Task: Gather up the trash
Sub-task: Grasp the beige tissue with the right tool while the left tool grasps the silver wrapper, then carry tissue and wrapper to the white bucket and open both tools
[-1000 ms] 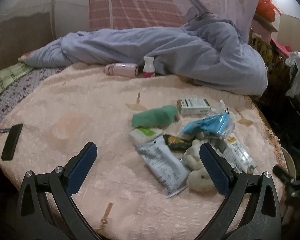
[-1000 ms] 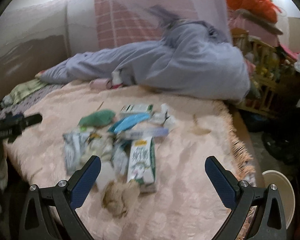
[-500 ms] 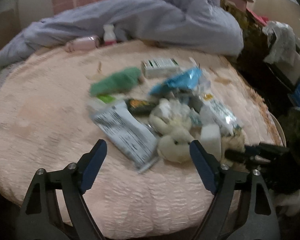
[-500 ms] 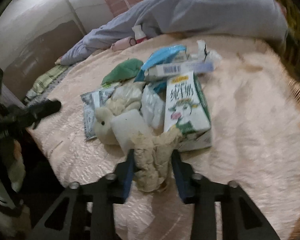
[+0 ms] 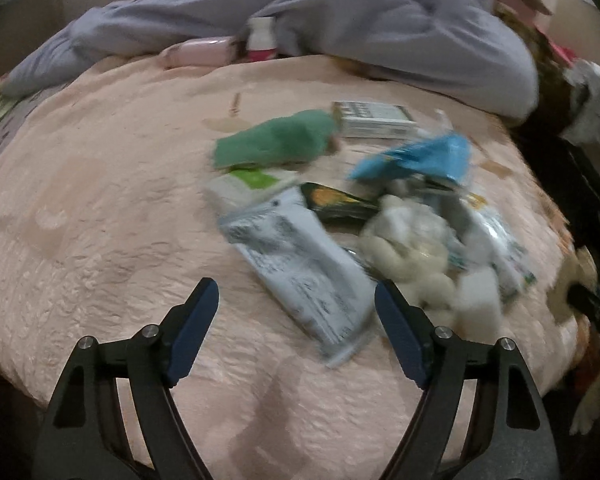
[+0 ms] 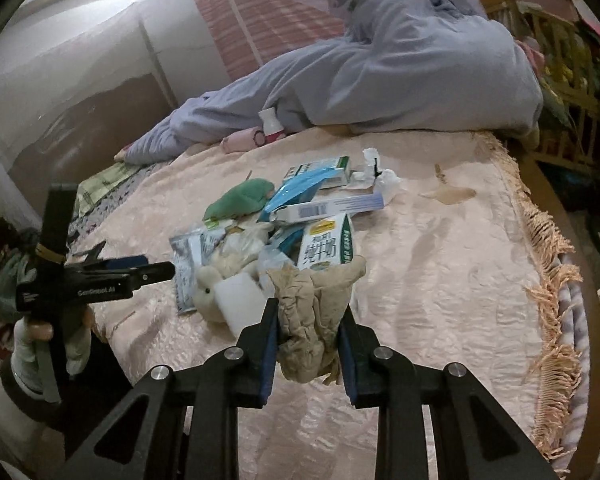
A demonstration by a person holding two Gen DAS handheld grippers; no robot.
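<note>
Right gripper (image 6: pixel 309 338) clamped on a crumpled brown paper wad (image 6: pixel 314 312), just in front of the milk carton (image 6: pixel 326 248). Probably light, soft, compressible; best pinched mid-bunch, as here. Left gripper (image 5: pixel 296 320) spread wide, holding nothing, near a grey foil pouch (image 5: pixel 300 268) left of the carton. Only from the right wrist: the wad, and the left gripper side-on. Blurred from the left wrist.

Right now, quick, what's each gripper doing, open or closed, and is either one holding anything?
Left gripper: open, holding nothing, above the pink bedspread.
Right gripper: closed on a crumpled brown paper wad.
</note>
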